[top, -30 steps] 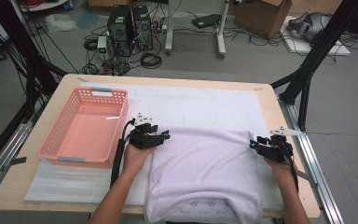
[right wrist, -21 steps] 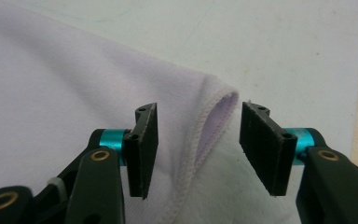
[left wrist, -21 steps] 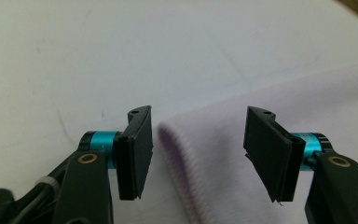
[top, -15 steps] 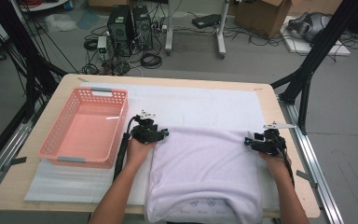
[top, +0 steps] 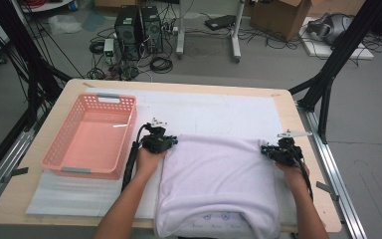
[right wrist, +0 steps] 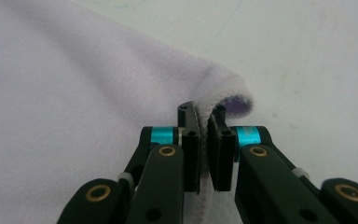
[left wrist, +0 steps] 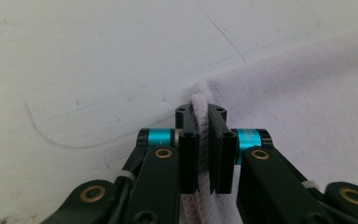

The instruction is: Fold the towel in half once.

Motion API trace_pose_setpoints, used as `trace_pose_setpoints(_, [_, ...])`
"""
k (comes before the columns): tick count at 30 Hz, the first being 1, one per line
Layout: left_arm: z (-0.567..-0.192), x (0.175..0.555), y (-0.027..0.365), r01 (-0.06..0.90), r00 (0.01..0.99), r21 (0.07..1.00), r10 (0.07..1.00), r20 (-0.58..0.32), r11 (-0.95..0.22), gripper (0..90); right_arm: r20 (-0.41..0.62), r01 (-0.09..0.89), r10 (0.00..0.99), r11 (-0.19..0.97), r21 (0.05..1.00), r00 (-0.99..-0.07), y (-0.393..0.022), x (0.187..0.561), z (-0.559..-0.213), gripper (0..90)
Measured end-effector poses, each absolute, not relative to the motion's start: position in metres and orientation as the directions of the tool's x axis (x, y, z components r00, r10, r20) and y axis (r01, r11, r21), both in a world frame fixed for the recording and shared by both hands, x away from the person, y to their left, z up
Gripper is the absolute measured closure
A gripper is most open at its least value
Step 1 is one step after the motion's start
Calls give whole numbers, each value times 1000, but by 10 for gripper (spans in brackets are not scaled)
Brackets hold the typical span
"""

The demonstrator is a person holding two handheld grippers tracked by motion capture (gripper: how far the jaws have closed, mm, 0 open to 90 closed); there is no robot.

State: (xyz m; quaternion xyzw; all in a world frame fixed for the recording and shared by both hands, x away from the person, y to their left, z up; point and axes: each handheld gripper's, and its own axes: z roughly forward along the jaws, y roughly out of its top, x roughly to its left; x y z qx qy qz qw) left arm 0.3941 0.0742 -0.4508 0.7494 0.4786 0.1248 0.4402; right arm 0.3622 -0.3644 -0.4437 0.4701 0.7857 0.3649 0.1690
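A pale lilac garment (top: pixel 219 184) lies flat on the white mat (top: pixel 214 109), its near end hanging over the table's front edge. My left gripper (top: pixel 168 142) sits at the garment's far left corner; its jaws have just been closing and now pinch the folded edge of the garment (left wrist: pixel 289 116), as the left gripper view (left wrist: pixel 201 112) shows. My right gripper (top: pixel 267 149) is at the far right corner; its jaws have also just been closing and clamp the garment's hem (right wrist: pixel 74 102), as the right gripper view (right wrist: pixel 202 112) shows.
A pink plastic basket (top: pixel 59 144) stands on the left of the table with nothing in it. Bare white mat stretches beyond the garment to the far edge. The wooden table edge (top: pixel 318 164) runs close to my right gripper.
Both grippers have shifted slightly inward at the garment's far corners, and their jaws have come together on the fabric. The garment's far edge is a little more bunched.
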Motion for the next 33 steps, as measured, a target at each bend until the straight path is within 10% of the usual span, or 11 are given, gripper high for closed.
trace_pose_setpoints(33, [-416, 491, 81, 529, 437, 849, 860, -264, -8, 841, -83, 472, 913, 282, 836, -399, -357, 463, -407, 857])
